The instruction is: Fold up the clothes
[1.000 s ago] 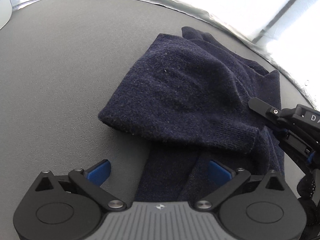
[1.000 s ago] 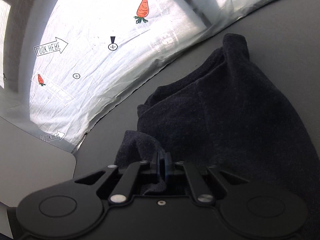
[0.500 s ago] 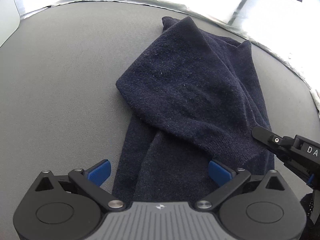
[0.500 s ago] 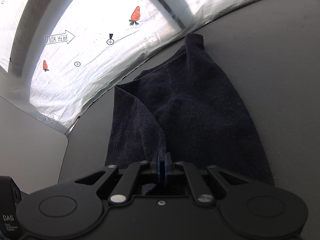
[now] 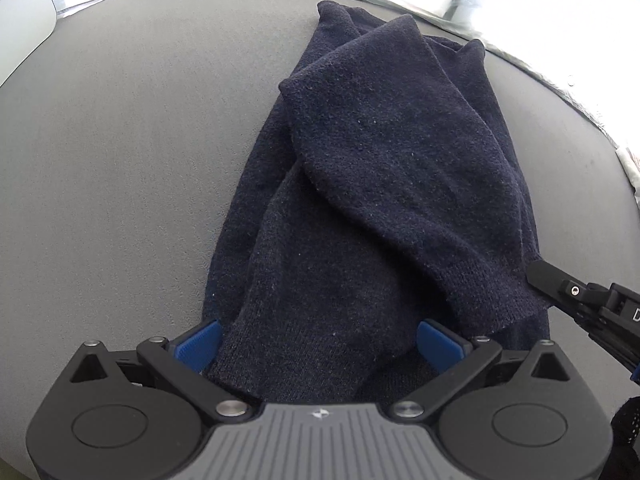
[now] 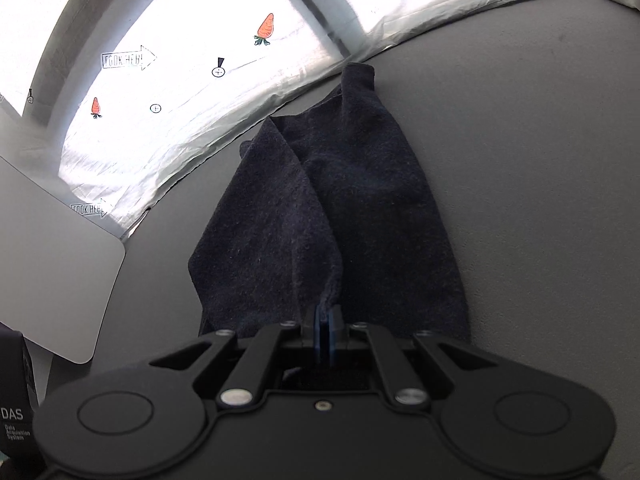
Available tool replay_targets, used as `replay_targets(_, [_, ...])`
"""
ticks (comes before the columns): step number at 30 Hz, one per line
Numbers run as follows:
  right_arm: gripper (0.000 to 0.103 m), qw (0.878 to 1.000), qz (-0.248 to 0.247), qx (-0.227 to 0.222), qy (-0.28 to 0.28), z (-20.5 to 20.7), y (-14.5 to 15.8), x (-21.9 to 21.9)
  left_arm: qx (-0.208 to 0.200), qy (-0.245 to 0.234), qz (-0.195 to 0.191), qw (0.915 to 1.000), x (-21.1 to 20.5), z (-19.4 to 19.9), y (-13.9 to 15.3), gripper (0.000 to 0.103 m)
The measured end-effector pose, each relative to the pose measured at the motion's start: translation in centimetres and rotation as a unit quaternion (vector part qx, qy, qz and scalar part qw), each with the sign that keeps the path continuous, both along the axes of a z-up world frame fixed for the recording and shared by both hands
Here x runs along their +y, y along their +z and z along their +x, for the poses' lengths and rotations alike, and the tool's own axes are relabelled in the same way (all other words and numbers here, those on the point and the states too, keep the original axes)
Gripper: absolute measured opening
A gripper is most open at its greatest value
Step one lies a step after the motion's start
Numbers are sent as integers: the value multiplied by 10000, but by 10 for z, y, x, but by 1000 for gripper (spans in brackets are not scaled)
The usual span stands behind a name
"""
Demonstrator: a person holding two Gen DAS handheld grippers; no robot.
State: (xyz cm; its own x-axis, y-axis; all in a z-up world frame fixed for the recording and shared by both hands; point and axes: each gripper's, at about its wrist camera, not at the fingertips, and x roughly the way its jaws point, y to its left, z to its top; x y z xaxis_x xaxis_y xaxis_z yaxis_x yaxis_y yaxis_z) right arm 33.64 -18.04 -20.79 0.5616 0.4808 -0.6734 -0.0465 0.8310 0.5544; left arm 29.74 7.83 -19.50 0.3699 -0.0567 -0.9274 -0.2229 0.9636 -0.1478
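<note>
Dark navy knitted garment [image 5: 384, 184] lies on the grey matte worktop [image 5: 120, 160], roughly mid-surface, its far tip near the worktop's back edge. It looks like wool or a similar fuzzy knit, with small pale lint specks on it. It is bunched into a long narrow shape running away from me. One layer is folded diagonally over the rest; that top flap ends in a ribbed band at the near right. In the right wrist view the same garment [image 6: 332, 216] shows a raised crease running down its middle toward my right tongs.

My left tongs [image 5: 318, 344] are spread wide, blue pads on either side of the garment's near end. The cloth sits between them; the pads look beside the fabric, not pressing it.

My right tongs [image 6: 322, 320] are closed tight on a pinch of the garment's edge, blue pads pressed together with the knit coming out just above them. In the left wrist view the right tongs [image 5: 540, 276] come in from the right edge, their tip at the ribbed band of the folded flap.

Beyond the worktop is a bright white crinkled sheet [image 6: 224, 112] printed with orange carrots and "LOOK HERE" arrows. A pale grey rounded-corner panel [image 6: 52, 272] sits at the left in the right wrist view.
</note>
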Motion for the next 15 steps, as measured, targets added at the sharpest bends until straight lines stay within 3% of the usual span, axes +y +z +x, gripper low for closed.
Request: replay_targets(15, [4,9998,-20,130,-149,-40,-6,-34,72,-50,230,9997,-4,-22,1,103])
